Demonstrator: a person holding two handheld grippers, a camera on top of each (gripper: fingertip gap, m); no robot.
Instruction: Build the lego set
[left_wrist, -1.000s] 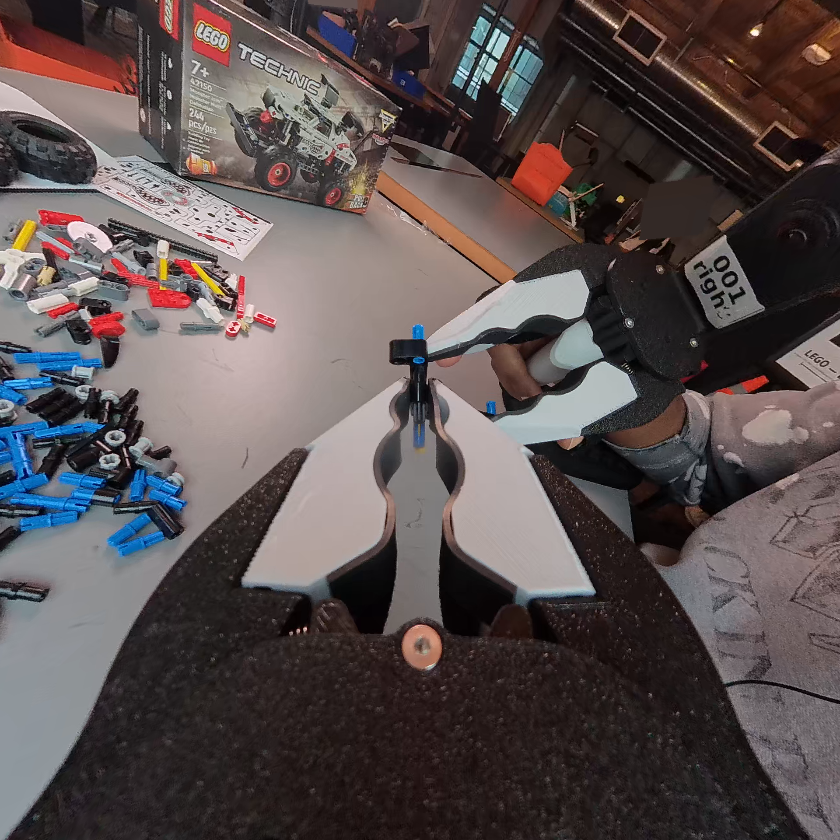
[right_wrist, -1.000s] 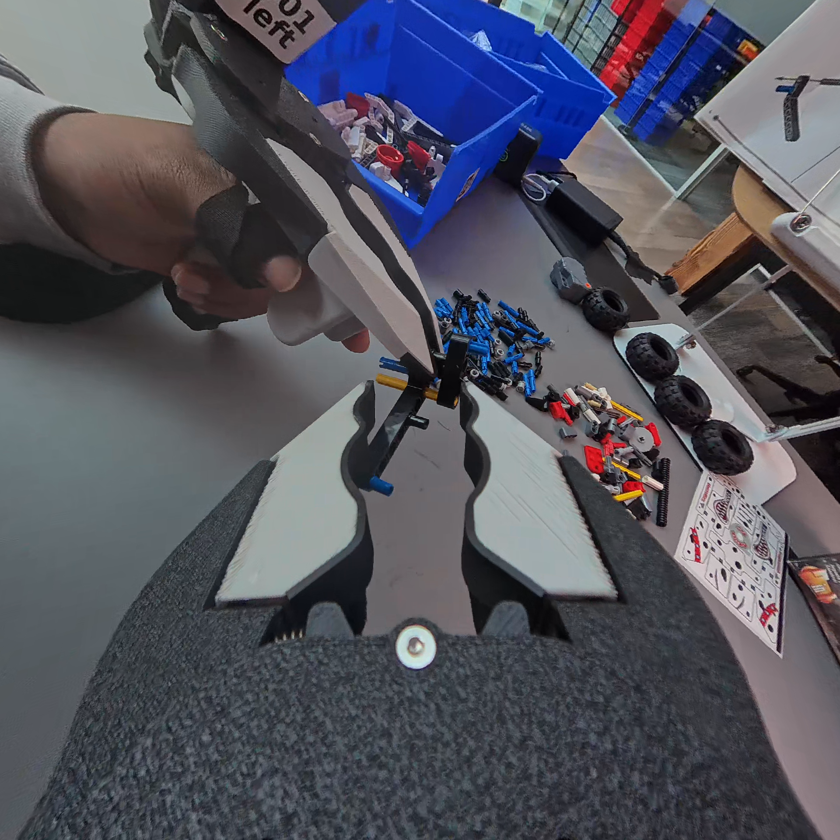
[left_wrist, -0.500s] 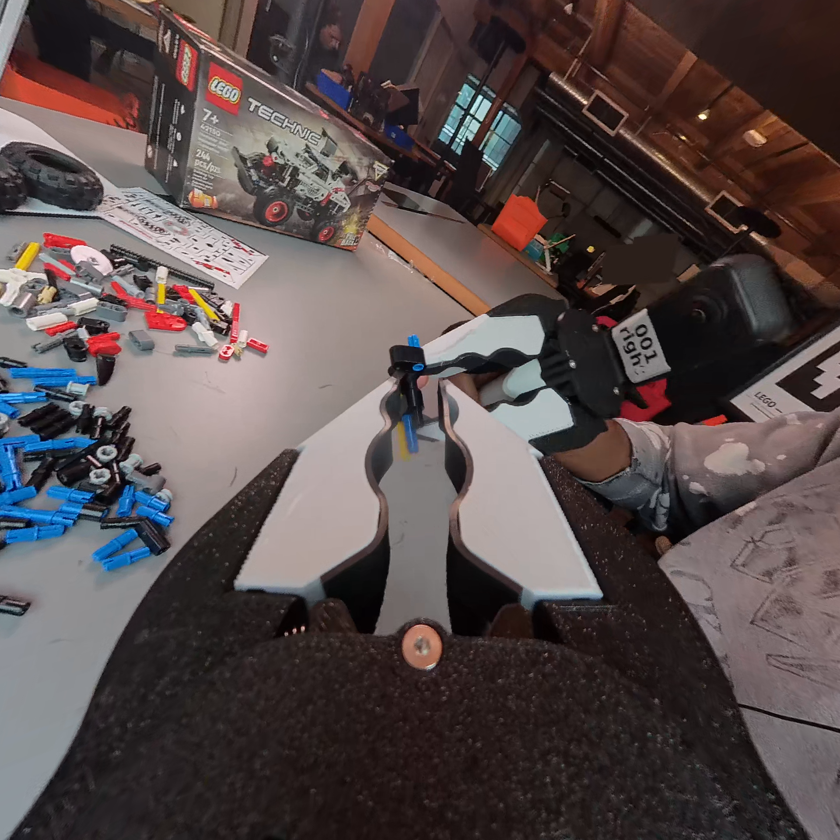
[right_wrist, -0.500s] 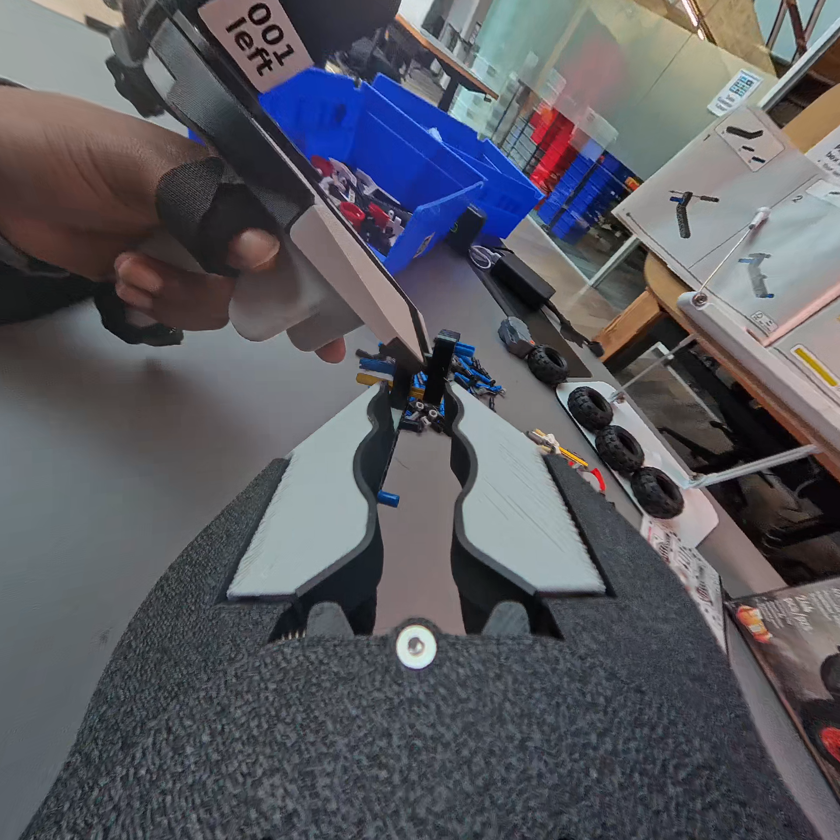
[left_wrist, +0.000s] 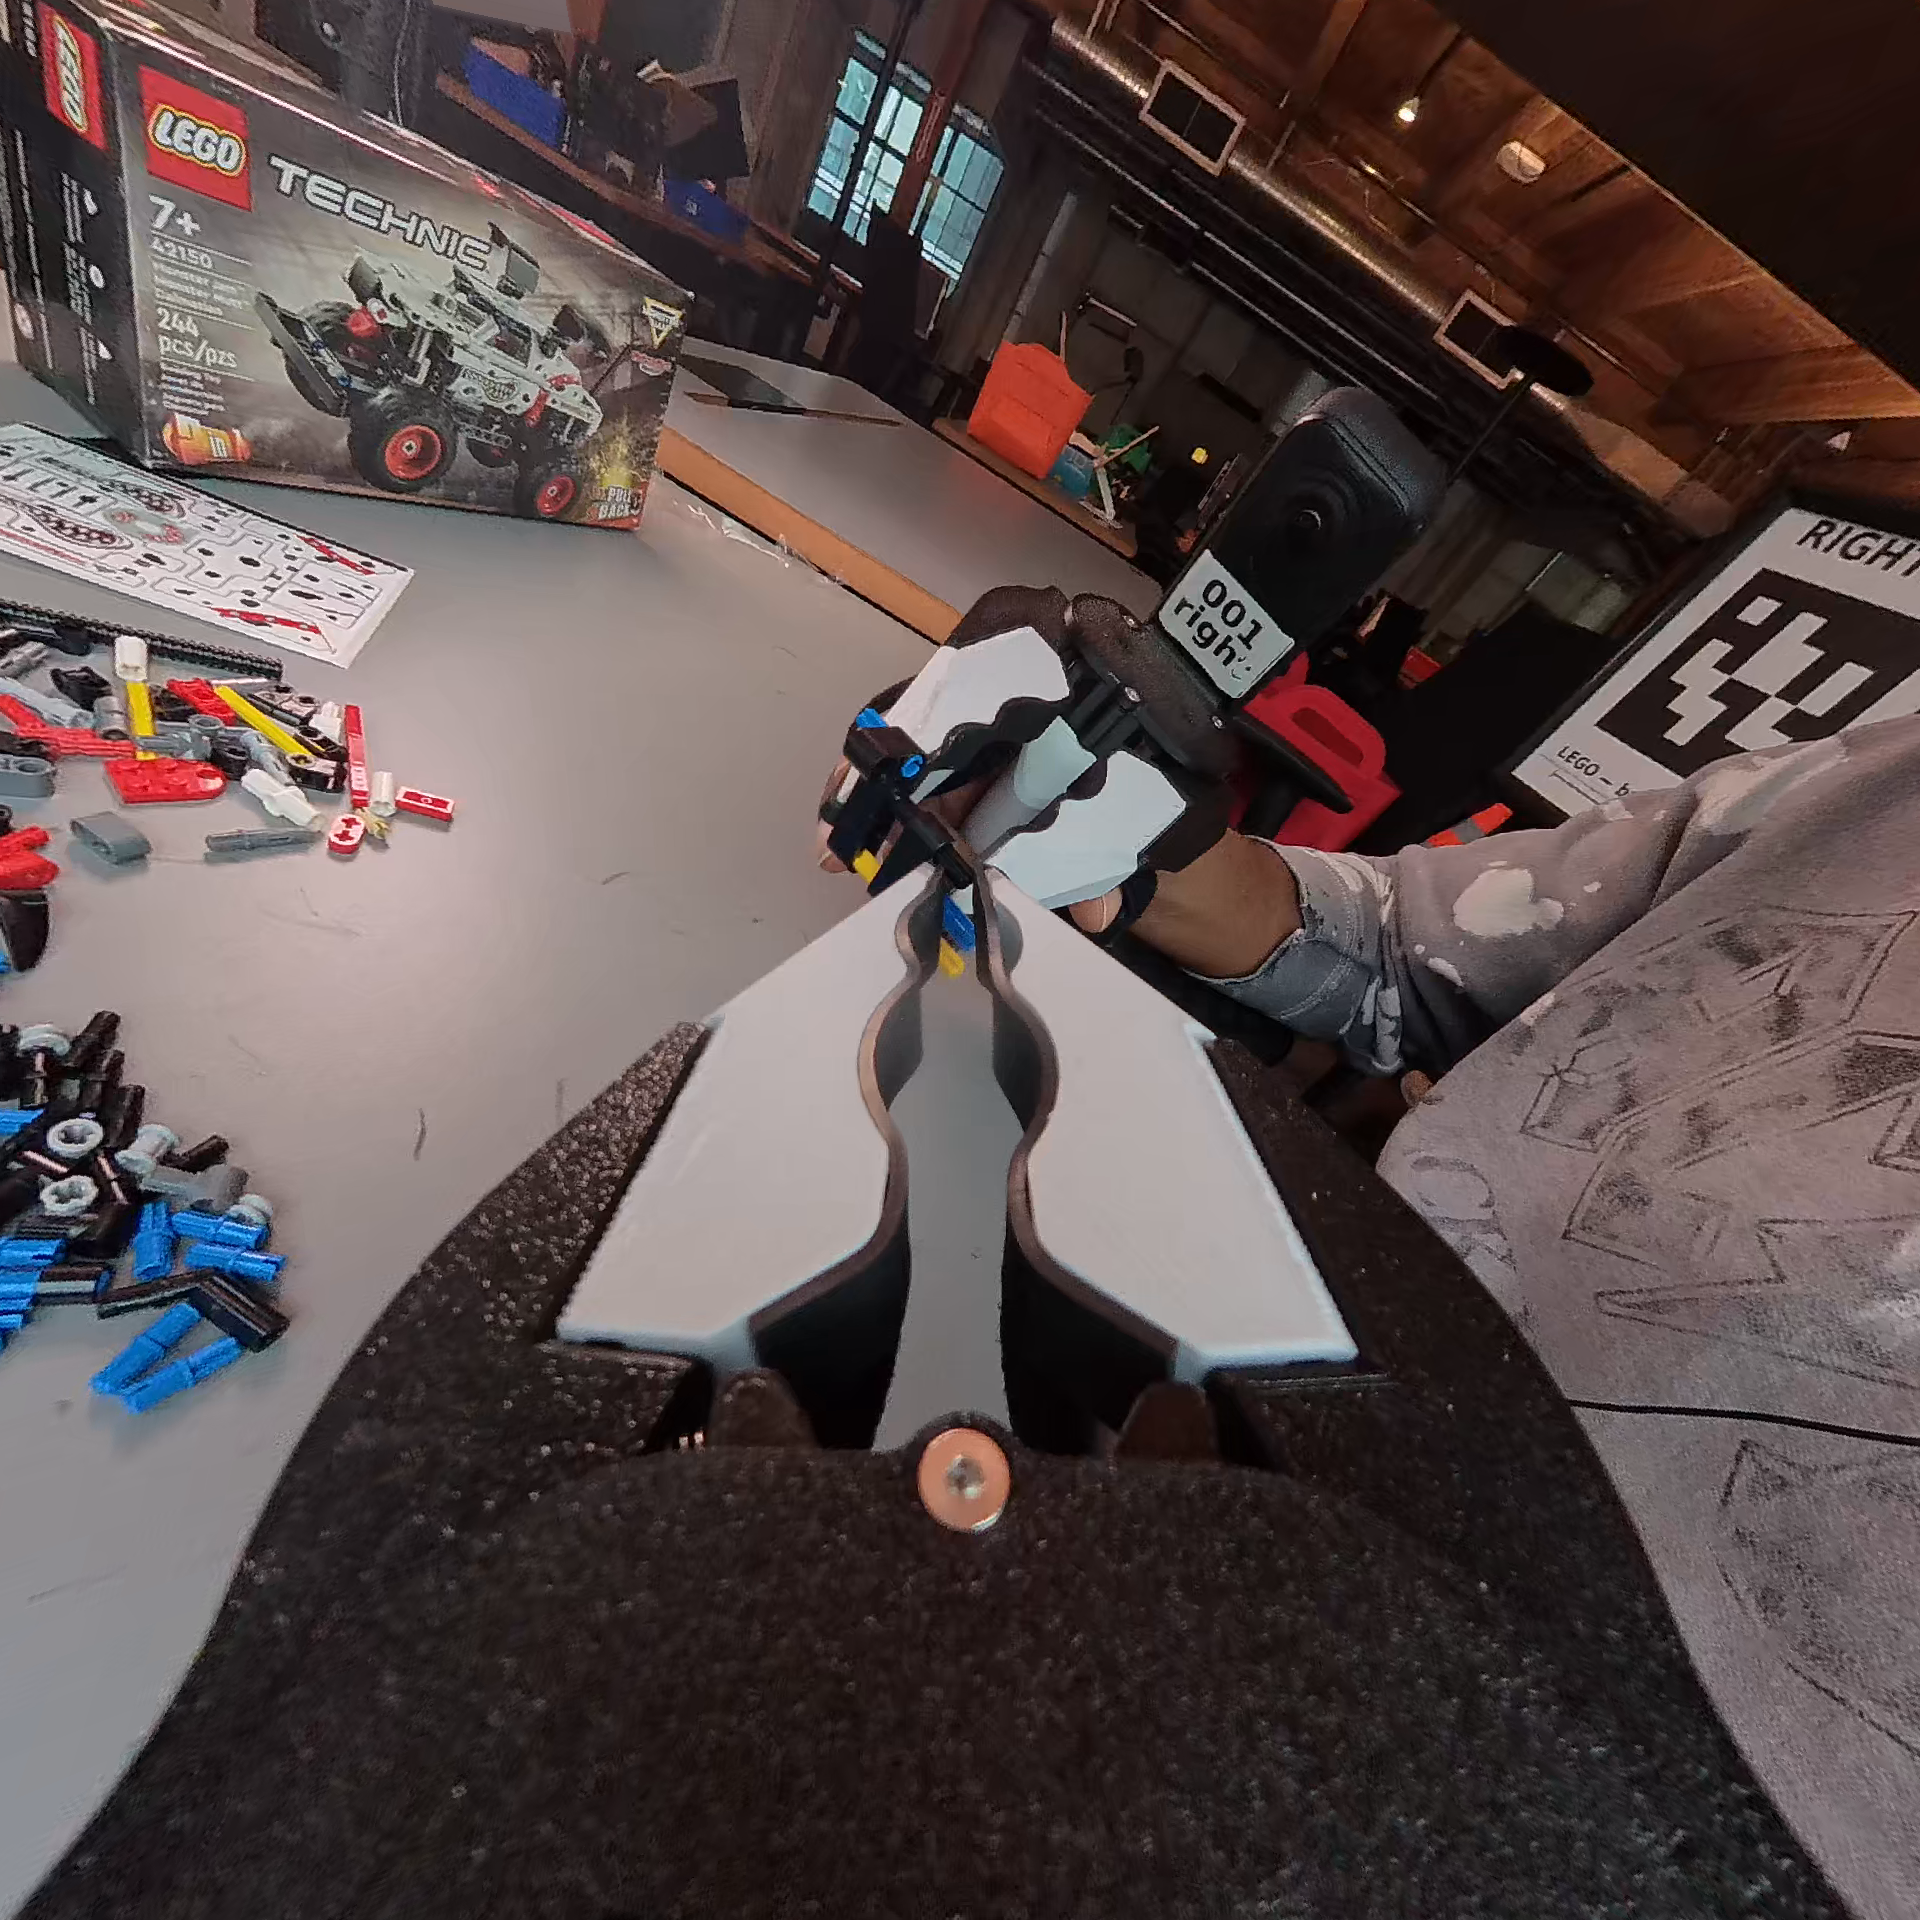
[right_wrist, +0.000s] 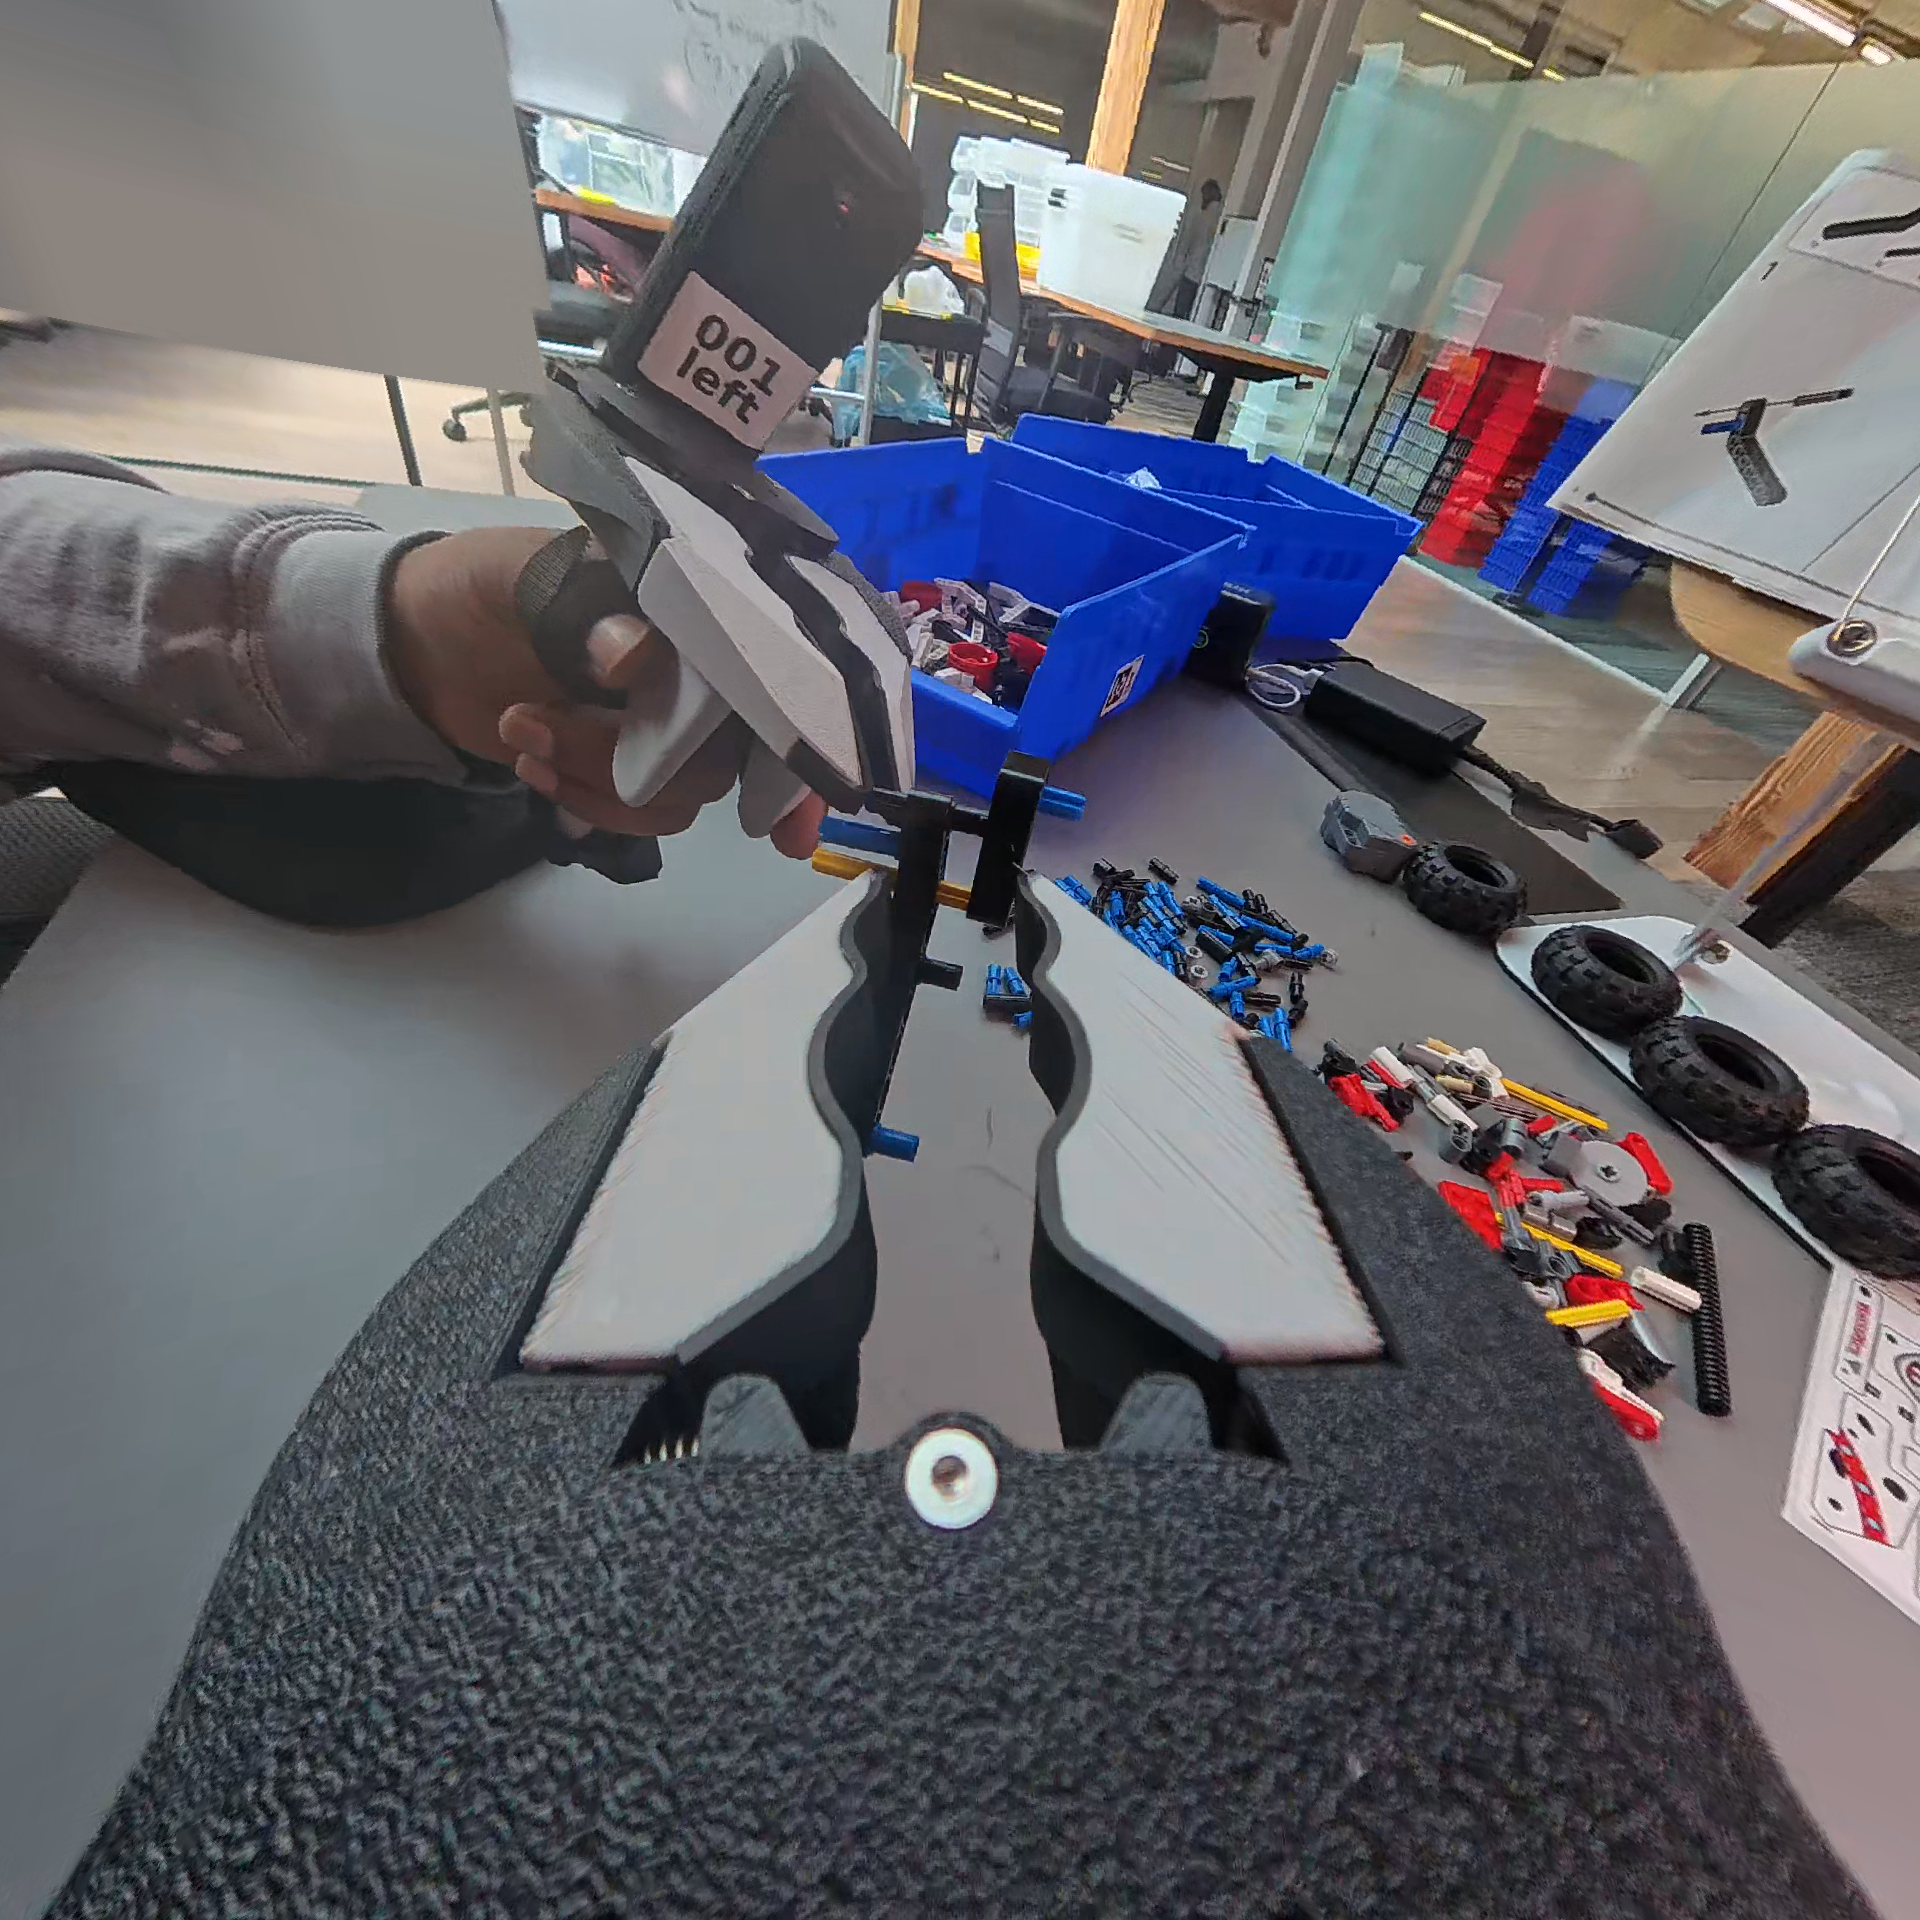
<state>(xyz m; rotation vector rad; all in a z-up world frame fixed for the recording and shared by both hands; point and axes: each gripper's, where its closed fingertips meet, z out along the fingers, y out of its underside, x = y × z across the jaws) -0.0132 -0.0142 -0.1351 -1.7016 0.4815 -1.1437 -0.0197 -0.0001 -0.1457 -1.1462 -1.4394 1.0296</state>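
Observation:
A small assembly of black beams with blue pins and a yellow axle hangs above the grey table, held between both grippers. My right gripper is shut on it, one finger against each black beam. My left gripper is shut on the blue pin and yellow axle end of the same assembly. In the right wrist view the left gripper reaches down from the upper left. In the left wrist view the right gripper comes in from the right.
The set's box and a sticker sheet lie at the far left. Loose parts lie in piles. Blue bins, black tyres on a white tray, a power adapter and an instruction stand are beyond. The grippers are tip to tip, or close to it.
Both grippers have risen and tilted together with the assembly still between them. The right gripper now grips along both black beams, and the beams stand more upright.

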